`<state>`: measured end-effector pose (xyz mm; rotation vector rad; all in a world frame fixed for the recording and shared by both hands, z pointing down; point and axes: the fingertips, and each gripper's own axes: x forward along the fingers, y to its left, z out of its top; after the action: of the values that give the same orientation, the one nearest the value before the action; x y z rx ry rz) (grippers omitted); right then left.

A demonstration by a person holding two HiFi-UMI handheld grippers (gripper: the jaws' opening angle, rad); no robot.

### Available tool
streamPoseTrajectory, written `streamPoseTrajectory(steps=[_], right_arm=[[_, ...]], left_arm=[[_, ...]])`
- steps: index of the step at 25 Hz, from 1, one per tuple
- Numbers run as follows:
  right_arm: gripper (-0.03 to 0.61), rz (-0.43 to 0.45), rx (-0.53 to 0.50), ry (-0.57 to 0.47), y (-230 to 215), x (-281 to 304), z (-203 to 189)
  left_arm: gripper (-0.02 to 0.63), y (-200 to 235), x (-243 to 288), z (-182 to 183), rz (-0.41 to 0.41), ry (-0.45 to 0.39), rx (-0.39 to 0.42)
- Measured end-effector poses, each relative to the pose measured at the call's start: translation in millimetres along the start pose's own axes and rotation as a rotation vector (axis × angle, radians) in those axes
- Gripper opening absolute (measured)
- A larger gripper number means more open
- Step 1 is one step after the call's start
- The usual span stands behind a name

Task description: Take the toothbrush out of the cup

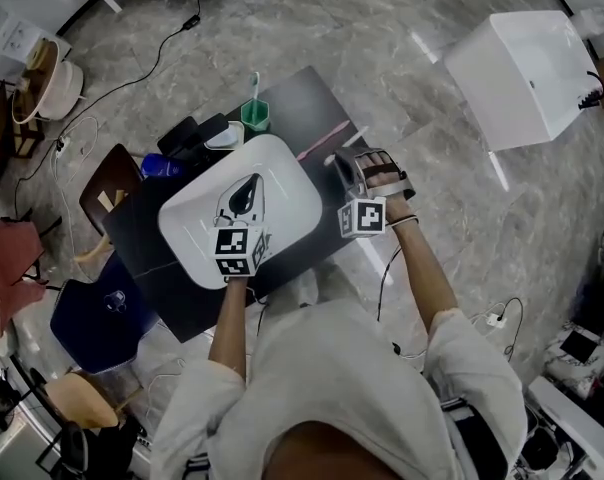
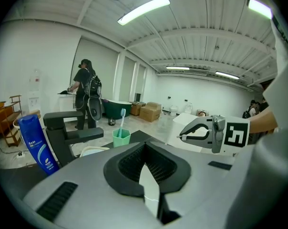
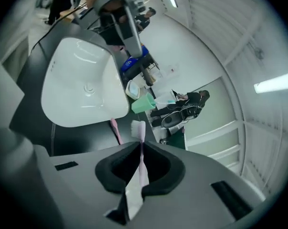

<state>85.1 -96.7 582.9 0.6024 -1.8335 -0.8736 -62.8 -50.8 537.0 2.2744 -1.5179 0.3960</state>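
Observation:
A green cup (image 1: 254, 116) stands at the far edge of the black table (image 1: 312, 93), with a teal toothbrush (image 1: 255, 86) upright in it. My right gripper (image 1: 337, 158) hovers right of the white basin (image 1: 287, 158), shut on a pale pink toothbrush (image 3: 138, 128) whose bristled head sticks out past the jaws. A second pink toothbrush (image 3: 116, 130) lies on the table beside the basin. My left gripper (image 1: 244, 196) hangs over the basin, jaws closed with nothing in them. From the left gripper (image 2: 146, 168) I see the cup (image 2: 121, 137) and the right gripper (image 2: 201, 130).
A blue bottle (image 2: 38, 142), a black tap (image 2: 67, 128) and a white dish (image 2: 94, 150) stand behind the basin, left of the cup. A large white box (image 1: 527, 73) sits on the floor to the right. Chairs and cables lie at the left. A person (image 2: 84, 94) stands far off.

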Motion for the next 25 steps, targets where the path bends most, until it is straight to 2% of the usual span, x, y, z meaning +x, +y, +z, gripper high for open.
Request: streamPoseTrajectory(steps=[3,10,17,25], right_arm=[[0.032,0.023,-0.045,0.021,16,6,-5],[0.032,0.103,-0.055,0.033,47,23,-6],[0.034,0.084,-0.077,0.037,55,47,-2],[0.034,0.152,-0.091,0.008,77,62,9]], left_arm=[[0.025,2,-3,-3,0.007,0.0,-0.006],[0.025,9,-8,-8,0.023,0.005,-0.018],[0.025,15,-11,-16,0.037,0.016,-0.029],[0.025,27,-14,-24,0.061,0.027,-0.045]])
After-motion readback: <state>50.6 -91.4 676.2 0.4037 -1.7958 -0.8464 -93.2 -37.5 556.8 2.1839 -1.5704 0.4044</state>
